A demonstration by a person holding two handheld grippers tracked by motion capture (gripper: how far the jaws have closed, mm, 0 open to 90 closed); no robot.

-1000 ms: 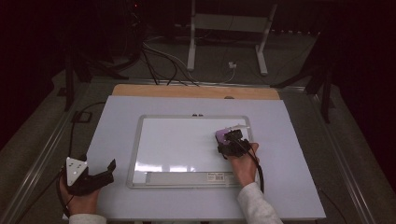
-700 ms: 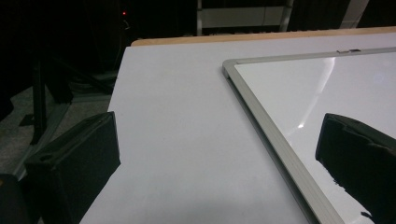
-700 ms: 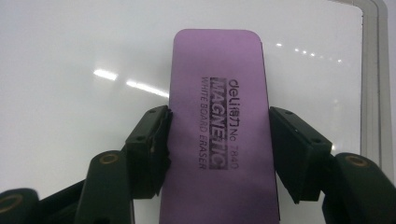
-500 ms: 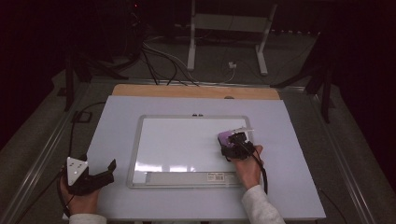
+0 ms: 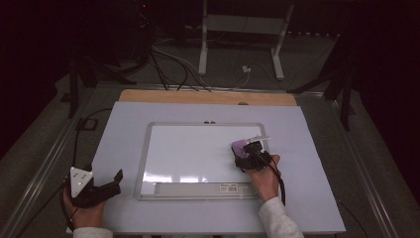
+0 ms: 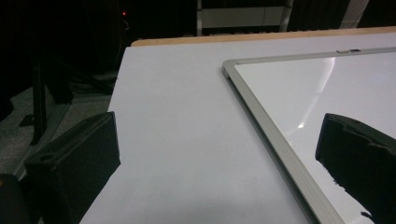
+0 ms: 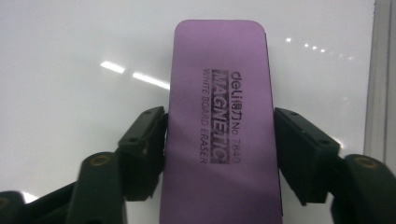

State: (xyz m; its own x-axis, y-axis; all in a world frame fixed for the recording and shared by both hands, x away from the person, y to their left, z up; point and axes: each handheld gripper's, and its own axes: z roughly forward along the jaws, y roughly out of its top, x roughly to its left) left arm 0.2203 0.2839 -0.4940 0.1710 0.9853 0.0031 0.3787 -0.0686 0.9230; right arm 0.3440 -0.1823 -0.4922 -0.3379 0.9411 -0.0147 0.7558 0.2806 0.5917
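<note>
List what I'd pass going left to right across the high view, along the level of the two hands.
Left gripper with open jaws → whiteboard, its left frame edge first → purple eraser lying on the board → right gripper with the eraser between its jaws, which have just been opening → bare table.

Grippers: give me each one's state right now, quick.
Left gripper: open, nothing between its jaws, over the table beside the whiteboard.
Right gripper: jaws just opening around the purple eraser; a gap shows on one side.
</note>
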